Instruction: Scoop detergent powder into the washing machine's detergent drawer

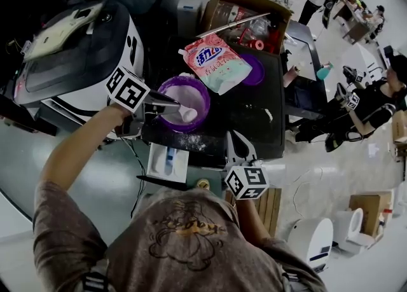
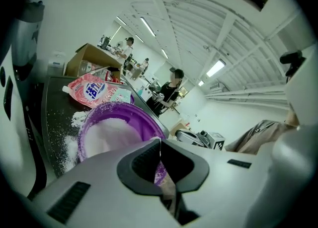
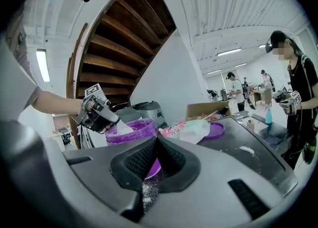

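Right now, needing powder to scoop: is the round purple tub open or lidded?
Open: white powder shows inside the round purple plastic tub; nothing covers it.

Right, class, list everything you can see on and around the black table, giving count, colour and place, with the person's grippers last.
table: one, black, centre
tub: one, purple, holds white powder, table's front left
scoop: one, white, in the tub
detergent bag: one, pink and teal, lying behind the tub
lid: one, purple, partly under the bag
cardboard box: one, brown, table's far edge
spilled powder: white, in front of the tub
washing machine: one, white and black, left of the table
detergent drawer: one, white with blue, below the table's front edge
left gripper: shut on the scoop, over the tub
right gripper: shut, empty, at the table's front edge
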### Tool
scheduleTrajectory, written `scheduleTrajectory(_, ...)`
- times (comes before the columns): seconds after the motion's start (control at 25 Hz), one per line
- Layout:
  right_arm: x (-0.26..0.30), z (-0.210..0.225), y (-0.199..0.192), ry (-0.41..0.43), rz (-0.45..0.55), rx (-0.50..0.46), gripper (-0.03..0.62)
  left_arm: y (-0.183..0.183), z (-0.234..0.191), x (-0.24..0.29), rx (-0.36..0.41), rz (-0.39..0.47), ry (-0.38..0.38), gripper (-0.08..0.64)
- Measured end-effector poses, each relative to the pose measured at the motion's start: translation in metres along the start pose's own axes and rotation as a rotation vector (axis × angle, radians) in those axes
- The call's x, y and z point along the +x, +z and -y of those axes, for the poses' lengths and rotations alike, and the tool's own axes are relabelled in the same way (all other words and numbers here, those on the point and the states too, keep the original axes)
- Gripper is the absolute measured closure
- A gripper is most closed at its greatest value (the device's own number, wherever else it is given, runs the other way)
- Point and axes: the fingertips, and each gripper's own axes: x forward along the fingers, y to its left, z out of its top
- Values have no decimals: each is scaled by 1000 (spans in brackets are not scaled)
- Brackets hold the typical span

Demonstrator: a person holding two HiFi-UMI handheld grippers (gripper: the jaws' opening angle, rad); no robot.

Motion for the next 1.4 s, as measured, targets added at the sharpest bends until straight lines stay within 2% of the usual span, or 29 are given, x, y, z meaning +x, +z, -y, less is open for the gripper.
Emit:
scheduleTrajectory(0.2,4,-6,0,20,-3,-3,591,1,-1,-11,-64,78,3,537)
scheduleTrajectory(0.4,9,-12,1,44,-6,-9,591,6,-1,-23,-139,193,-8,537)
scheduleTrajectory(0.56,12,-15,2,57,-8,-14,592,9,-5,-33,-151,276,1,537)
scheduleTrajectory(0.68,14,-19,2,69,-11,-17,591,7,-6,-38,-220,349,-6,537)
scheduleTrajectory(0.76,15,-21,2,78,-13,-20,591,6,-8,-41,-219,384,6,537)
scheduleTrajectory(0.92,17,-25,1,93,-16,-25,591,-1,-7,-44,-346,473,-15,537)
scheduleTrajectory(1.04,17,-27,0,105,-23,-28,591,-4,2,-47,-507,570,-52,537)
scheduleTrajectory(1.4,19,-32,-2,150,-46,-37,591,-15,-11,-59,-585,791,-6,537)
